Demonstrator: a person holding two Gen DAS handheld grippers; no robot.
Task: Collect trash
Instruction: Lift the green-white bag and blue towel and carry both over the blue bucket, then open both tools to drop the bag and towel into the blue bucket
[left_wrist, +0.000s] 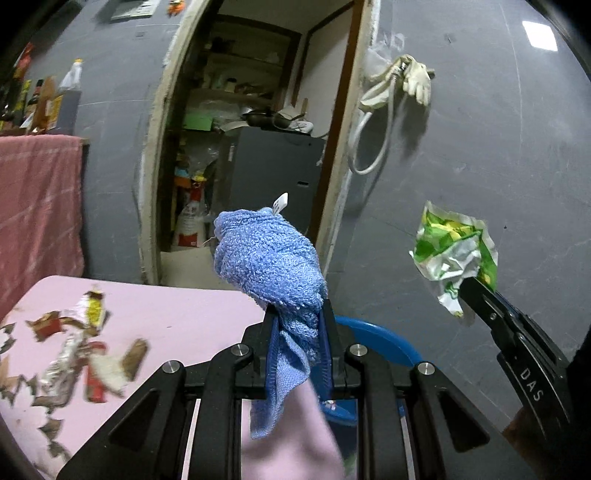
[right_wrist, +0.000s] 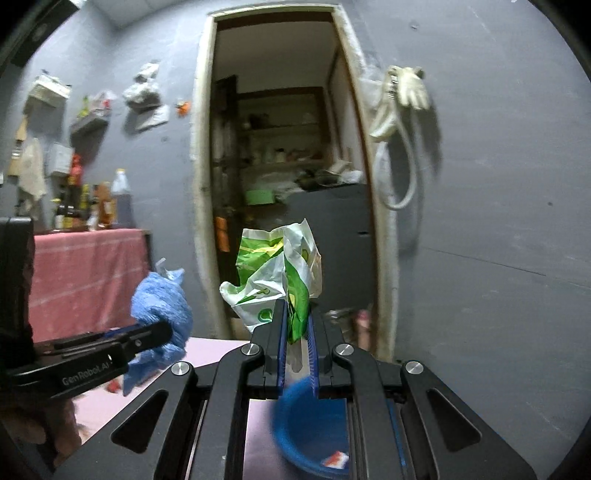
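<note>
Clamped in the left gripper (left_wrist: 298, 325) is a blue cloth (left_wrist: 269, 258); a green wrapper (right_wrist: 284, 273) is pinched in the right gripper (right_wrist: 295, 332). Below it, the blue bowl (right_wrist: 314, 435) holds one scrap; much trash (left_wrist: 74, 354) is left on the tabletop (left_wrist: 177, 314), left of the left gripper.

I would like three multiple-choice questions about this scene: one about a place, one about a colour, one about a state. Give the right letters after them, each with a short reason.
1. Where do the torn wrapper scraps lie?
A. on the pink table
B. in the doorway
C. on the red cloth

2. What colour is the towel in the left gripper?
A. white
B. blue
C. red

3. What is the state of the right gripper?
A. wide open, holding nothing
B. shut on the green and white wrapper
C. shut on a glove

Answers: 1 A, the scraps are spread over the pink tabletop. 2 B, blue terry cloth bulges above the jaws. 3 B, the crumpled wrapper is pinched between its fingers.
</note>
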